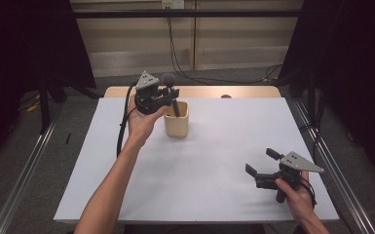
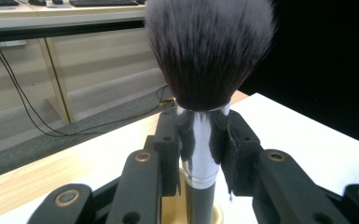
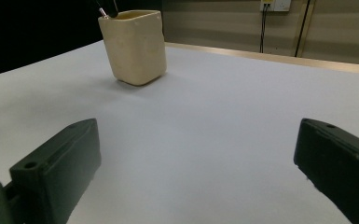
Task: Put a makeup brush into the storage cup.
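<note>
**Observer A:** White tabletop (image 1: 214,161), wooden strip along the far edge, dark curtains at both sides, cables on the floor beyond. What is the status of the left gripper (image 1: 168,97)?

**Observer B:** Clenched on the makeup brush (image 2: 205,60). In the left gripper view both pads press the silver ferrule just under the dark bristle head. The brush stands roughly upright, bristles up, with its dark handle reaching down into the cream cup (image 1: 177,120).

**Observer A:** Location of the cup?

**Observer B:** On the table towards the far left, just beside the left hand (image 1: 143,122). In the right gripper view it stands well ahead of the open jaws, with the brush's metal part showing above its rim.

**Observer A:** And the right gripper (image 1: 260,165)?

**Observer B:** Released. Jaws stand wide apart, nothing between them, held low over the near right part of the table, well apart from the cup.

**Observer A:** Failure modes from this state?

**Observer B:** In my judgement, three. First: the ferrule is smooth metal, so a loosened grip could let the brush slide or tilt between the pads. Second: the cup is unsupported; sideways travel of the left hand with the handle inside could push against the wall and tip or drag it. Third: letting go while the brush leans could let the heavy head swing against the rim and topple the cup.
</note>
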{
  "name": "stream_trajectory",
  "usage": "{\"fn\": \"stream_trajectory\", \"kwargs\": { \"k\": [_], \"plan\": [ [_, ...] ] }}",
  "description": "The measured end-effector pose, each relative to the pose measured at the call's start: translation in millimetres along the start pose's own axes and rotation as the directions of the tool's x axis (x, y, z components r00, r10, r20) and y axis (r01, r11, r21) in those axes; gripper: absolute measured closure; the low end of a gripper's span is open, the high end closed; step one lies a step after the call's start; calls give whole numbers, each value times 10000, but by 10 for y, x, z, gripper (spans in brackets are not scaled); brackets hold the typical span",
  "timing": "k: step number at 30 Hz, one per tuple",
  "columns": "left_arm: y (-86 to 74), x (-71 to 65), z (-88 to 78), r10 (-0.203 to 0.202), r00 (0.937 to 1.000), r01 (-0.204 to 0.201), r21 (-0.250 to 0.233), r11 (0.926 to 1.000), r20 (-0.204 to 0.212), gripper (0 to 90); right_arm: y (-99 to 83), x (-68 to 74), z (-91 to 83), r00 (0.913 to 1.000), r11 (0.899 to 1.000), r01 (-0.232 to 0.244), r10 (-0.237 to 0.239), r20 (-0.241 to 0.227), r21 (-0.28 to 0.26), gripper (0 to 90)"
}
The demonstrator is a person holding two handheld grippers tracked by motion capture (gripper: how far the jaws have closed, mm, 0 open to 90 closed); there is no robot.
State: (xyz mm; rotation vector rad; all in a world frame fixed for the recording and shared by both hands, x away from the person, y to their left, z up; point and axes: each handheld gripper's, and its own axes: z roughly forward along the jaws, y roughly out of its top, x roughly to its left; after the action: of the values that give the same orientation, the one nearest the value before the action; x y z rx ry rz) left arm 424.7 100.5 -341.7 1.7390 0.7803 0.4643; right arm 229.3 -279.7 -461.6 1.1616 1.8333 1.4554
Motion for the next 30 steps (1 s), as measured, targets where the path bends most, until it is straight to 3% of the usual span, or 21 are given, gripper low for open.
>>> {"fn": "stream_trajectory", "kwargs": {
  "k": [7,22,30],
  "plan": [
    [-54,37,89,22,10000,-23,212,9998,51,707,0,-3,2,10000,10000,-52,52,-25,6,5],
    [-113,-61,194,229,9994,-246,721,9971,243,708,-3,-1,1,9999,9999,-98,99,-123,54,2],
    [-186,-60,262,98,9996,-119,801,9967,265,708,-5,3,8,9998,9998,-137,139,-152,167,0]
  ]
}}
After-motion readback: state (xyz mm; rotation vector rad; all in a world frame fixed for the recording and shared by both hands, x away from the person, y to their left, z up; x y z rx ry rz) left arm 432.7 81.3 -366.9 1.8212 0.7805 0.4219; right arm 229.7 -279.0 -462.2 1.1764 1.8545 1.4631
